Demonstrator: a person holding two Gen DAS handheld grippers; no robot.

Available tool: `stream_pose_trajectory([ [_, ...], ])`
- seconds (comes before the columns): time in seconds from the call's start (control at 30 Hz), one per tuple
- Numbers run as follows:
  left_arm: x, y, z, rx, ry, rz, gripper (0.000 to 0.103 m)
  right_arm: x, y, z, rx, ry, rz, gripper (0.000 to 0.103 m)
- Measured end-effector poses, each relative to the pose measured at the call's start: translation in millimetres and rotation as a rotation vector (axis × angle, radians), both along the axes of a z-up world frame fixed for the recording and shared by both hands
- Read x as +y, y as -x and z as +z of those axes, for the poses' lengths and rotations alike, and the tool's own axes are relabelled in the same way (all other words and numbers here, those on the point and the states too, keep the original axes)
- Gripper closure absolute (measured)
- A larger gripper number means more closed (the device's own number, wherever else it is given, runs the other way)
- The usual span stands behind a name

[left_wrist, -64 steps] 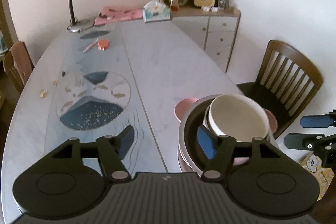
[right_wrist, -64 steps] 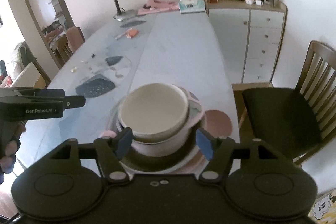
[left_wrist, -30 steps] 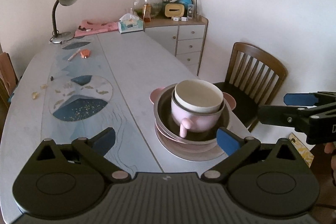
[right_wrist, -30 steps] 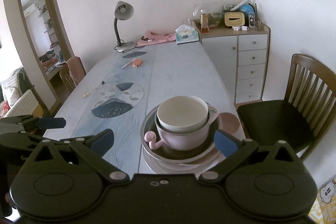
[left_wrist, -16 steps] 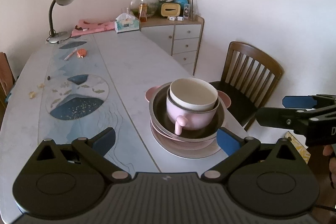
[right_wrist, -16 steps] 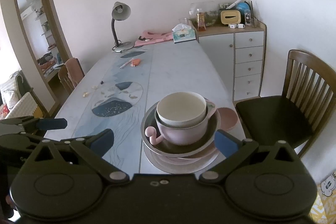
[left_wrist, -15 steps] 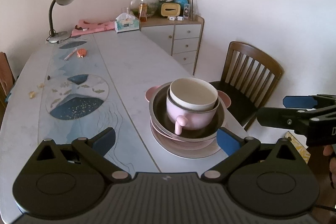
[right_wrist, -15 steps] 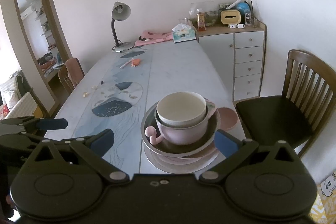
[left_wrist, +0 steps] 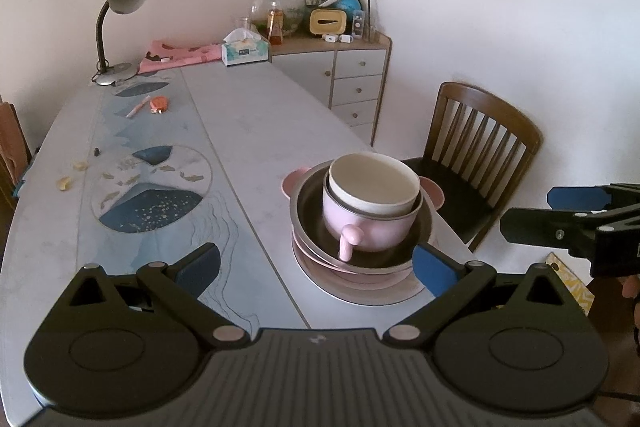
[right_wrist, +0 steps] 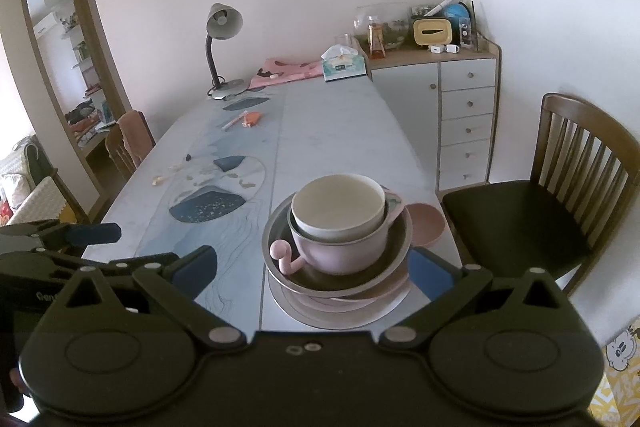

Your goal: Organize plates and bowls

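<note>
A stack of dishes stands near the table's right edge. At the bottom lie flat plates (left_wrist: 360, 291) (right_wrist: 340, 311). On them rests a metal bowl (left_wrist: 310, 205) (right_wrist: 277, 241), which holds a pink handled bowl (left_wrist: 372, 233) (right_wrist: 340, 253) with a cream bowl (left_wrist: 374, 183) (right_wrist: 338, 205) nested inside. A small pink dish (left_wrist: 289, 182) (right_wrist: 428, 223) lies on the table behind the stack. My left gripper (left_wrist: 316, 267) is open, hovering short of the stack and holding nothing. My right gripper (right_wrist: 312, 271) is open too, just in front of the stack, and it also appears from the side (left_wrist: 576, 215).
A wooden chair (left_wrist: 480, 147) (right_wrist: 560, 195) stands right of the table, with a drawer cabinet (right_wrist: 464, 115) beyond it. A desk lamp (left_wrist: 116, 27), a tissue box (left_wrist: 245, 51), a pink cloth (left_wrist: 180, 53) and a pen beside an orange item (left_wrist: 158, 103) lie at the far end.
Over two seconds both grippers backed away from the stack and spread wide open. In the last half second almost nothing has moved.
</note>
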State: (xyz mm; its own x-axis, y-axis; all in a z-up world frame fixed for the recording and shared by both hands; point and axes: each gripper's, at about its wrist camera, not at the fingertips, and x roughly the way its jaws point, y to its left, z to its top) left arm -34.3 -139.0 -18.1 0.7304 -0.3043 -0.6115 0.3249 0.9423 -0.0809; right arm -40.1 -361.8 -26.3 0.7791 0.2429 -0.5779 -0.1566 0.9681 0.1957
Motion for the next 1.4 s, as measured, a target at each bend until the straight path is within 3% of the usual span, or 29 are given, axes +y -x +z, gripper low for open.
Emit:
stream_pose_trajectory([
  [1.4,-0.4,-1.2,1.6,-0.009,0.007,-0.014,0.000,2.4,0.8,0.2,0.002,0.004,0.003,0.000],
])
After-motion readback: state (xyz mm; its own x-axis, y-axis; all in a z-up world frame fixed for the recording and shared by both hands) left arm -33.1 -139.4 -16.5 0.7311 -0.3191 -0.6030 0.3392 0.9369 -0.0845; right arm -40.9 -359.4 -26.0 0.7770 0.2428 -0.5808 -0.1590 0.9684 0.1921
